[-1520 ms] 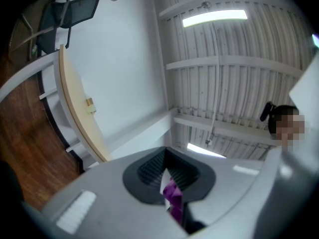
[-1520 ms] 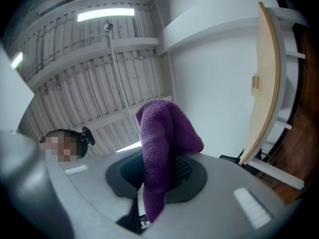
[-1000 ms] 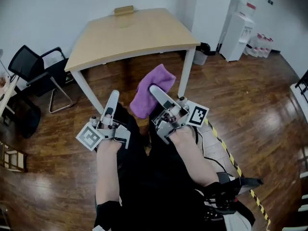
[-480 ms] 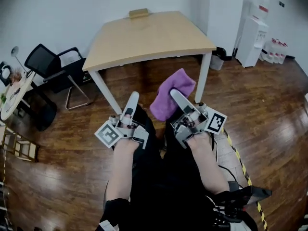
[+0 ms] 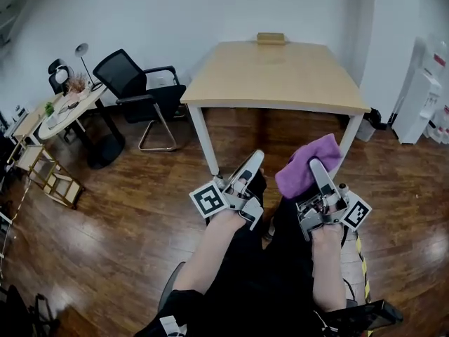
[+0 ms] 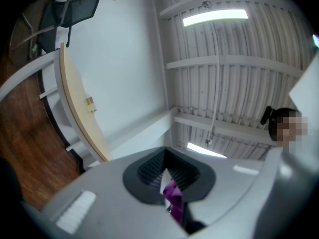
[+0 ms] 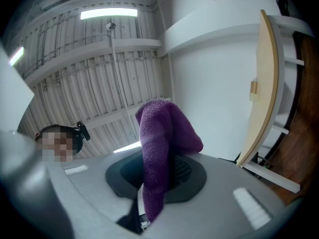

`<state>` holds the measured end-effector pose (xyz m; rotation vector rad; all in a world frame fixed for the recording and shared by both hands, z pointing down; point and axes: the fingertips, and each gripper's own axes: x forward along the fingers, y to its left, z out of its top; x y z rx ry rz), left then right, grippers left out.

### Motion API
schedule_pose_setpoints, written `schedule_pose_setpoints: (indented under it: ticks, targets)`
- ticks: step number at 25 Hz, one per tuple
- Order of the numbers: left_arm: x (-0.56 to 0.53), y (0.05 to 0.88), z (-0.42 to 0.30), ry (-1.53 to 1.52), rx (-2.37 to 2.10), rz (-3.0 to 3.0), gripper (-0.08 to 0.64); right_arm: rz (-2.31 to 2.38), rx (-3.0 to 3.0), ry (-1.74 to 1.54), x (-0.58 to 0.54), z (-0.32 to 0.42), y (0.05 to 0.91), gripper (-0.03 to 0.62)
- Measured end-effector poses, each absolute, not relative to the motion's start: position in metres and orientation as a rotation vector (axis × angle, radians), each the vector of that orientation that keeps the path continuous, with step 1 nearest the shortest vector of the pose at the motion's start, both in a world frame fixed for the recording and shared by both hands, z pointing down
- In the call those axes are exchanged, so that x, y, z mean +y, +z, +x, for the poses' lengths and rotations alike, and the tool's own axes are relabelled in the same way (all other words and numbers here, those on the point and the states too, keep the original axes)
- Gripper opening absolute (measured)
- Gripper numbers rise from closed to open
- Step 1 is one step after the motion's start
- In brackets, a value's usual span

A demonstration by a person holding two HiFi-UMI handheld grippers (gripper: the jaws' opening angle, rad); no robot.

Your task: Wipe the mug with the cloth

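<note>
My right gripper (image 5: 316,166) is shut on a purple cloth (image 5: 303,168), which bunches up over its tips and hangs to their left. In the right gripper view the cloth (image 7: 159,133) stands up between the jaws of that gripper (image 7: 149,183). My left gripper (image 5: 254,159) is shut and holds nothing, a hand's width left of the cloth. In the left gripper view only a purple sliver shows in the slit of the left gripper (image 6: 168,183). Both grippers point up and forward above the person's lap. No mug is in any view.
A light wooden table (image 5: 273,69) stands ahead with a small wooden block (image 5: 270,38) at its far edge. A black chair (image 5: 137,83) and a round white table (image 5: 66,111) are at the left. A white dispenser (image 5: 417,97) stands at the right.
The head view has swung left, so the table and both grippers now sit further right in the picture. The grippers keep their pose and the cloth stays in the right one.
</note>
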<state>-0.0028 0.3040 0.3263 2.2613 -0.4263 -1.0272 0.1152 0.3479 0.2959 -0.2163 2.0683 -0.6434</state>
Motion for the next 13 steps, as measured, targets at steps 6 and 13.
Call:
schedule_pose_setpoints:
  ticks: [6,13]
  targets:
    - [0.3043,0.3264,-0.0017,-1.023,-0.425,2.264,0.0,-0.209,2.073,-0.642,0.3482,0.1132,0.2953,0.055]
    - [0.3036,0.3267,-0.0028,-1.023,-0.427,2.263,0.0,-0.205,2.07,-0.643,0.3474,0.1128,0.2949,0.055]
